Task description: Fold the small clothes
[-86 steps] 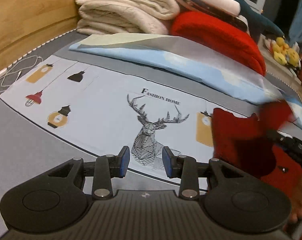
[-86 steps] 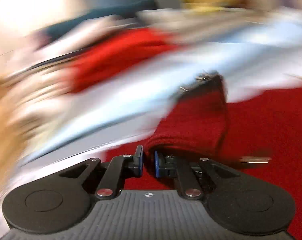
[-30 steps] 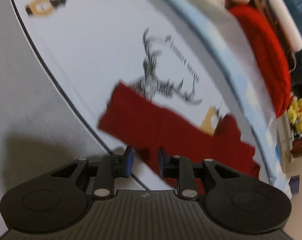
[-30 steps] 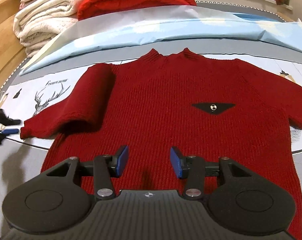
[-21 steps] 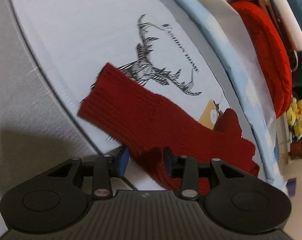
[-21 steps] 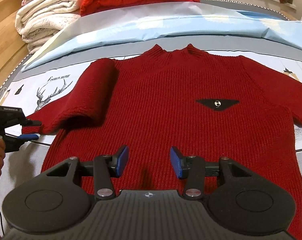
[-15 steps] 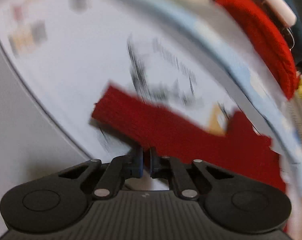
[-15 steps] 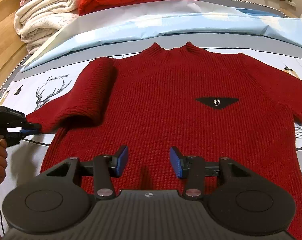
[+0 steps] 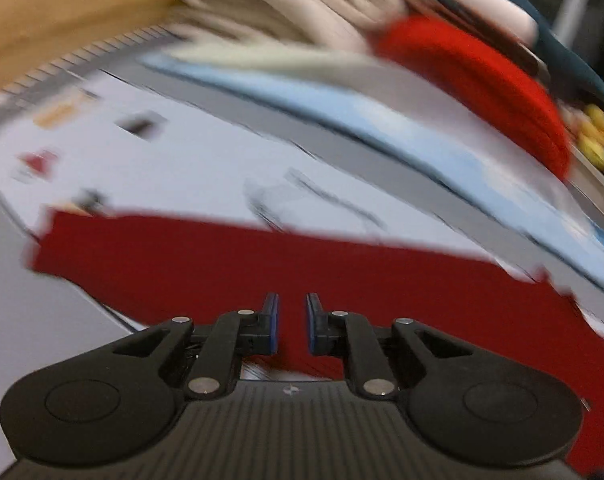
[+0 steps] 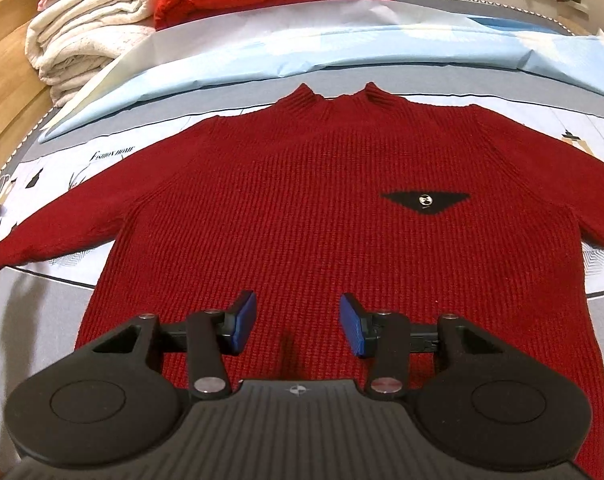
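Unfolded since half a second ago, the sweater's left sleeve (image 10: 61, 224) no longer lies doubled over the shoulder but runs flat out toward the side where the left gripper works, its cuff at the far end on the printed bedsheet (image 10: 41, 172). The left gripper (image 9: 287, 322) has just been opening: its jaws stand a narrow gap apart with nothing pinched between them, and the sleeve stretches across just beyond and below its fingertips, though that view is smeared by motion. The right gripper (image 10: 297, 322) hangs with its jaws about half open and empty, right over the lower middle of the red sweater (image 10: 334, 208), whose collar points straight ahead of it and whose black triangular badge (image 10: 425, 201) sits ahead and to its right. The garment looks spread and ready for its first fold, so the risks I see lie in the next grab. If the left gripper closes while moving this fast, it may catch only one loose knit layer, or bite the bedsheet along with the sleeve and drag the print up with it. A narrow opening may also ride over the thick ribbed cuff and slip off. Pulling one sleeve without the right gripper pinning the body could skew the whole sweater.
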{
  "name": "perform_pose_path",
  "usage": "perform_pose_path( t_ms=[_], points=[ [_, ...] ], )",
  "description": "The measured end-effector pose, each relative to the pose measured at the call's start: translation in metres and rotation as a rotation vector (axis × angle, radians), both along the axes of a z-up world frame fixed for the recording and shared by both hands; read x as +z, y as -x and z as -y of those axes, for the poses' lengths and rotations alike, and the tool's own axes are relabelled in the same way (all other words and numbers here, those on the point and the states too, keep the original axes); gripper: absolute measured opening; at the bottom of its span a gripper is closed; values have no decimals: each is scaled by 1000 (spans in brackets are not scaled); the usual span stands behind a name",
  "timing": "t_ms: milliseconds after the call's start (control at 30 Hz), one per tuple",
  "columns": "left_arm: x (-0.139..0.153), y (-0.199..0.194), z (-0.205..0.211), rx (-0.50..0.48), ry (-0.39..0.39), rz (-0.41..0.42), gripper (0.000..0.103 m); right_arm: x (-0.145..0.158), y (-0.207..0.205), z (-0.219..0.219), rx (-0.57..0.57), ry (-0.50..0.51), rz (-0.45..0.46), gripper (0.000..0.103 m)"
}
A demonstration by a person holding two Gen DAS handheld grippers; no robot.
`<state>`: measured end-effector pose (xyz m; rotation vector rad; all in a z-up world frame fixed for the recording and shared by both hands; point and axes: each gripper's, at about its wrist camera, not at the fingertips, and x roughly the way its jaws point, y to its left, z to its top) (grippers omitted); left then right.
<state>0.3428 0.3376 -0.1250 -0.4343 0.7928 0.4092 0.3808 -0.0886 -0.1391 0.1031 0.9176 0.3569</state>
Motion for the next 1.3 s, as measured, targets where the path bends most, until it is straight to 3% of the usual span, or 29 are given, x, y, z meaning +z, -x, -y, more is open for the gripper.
perform_pose_path(
  t_ms=[67, 133, 267, 500, 567, 667, 767, 867, 1000, 1100, 1300],
  points=[
    [-9, -5, 17, -78, 54, -37, 22, 0, 0, 6, -19, -12, -8, 48],
    [-15, -5, 29, -124, 96, -69, 22, 0, 0, 16, -38, -14, -14, 48],
    [-1, 0, 45, -163, 110, -69, 22, 7, 3, 45, -82, 7, 4, 48],
    [61, 42, 87, -248, 11, 20, 22, 49, 17, 116, -206, 20, 113, 48],
    [84, 54, 101, -263, -28, 40, 22, 70, 32, 146, -280, -11, 157, 48],
    [113, 88, 124, -300, -16, 43, 22, 93, 59, 185, -365, -58, 181, 48],
    [127, 133, 142, -355, -32, 26, 22, 104, 98, 219, -365, -78, 200, 48],
    [118, 181, 151, -362, 12, 0, 22, 92, 138, 240, -376, -15, 192, 48],
    [71, 214, 158, -316, 83, -75, 22, 42, 170, 258, -404, 12, 73, 44],
    [28, 216, 159, -291, 84, -228, 22, 2, 176, 257, -390, 27, -37, 43],
    [6, 220, 147, -247, 99, -289, 30, -44, 167, 252, -402, 4, -221, 43]
  ],
)
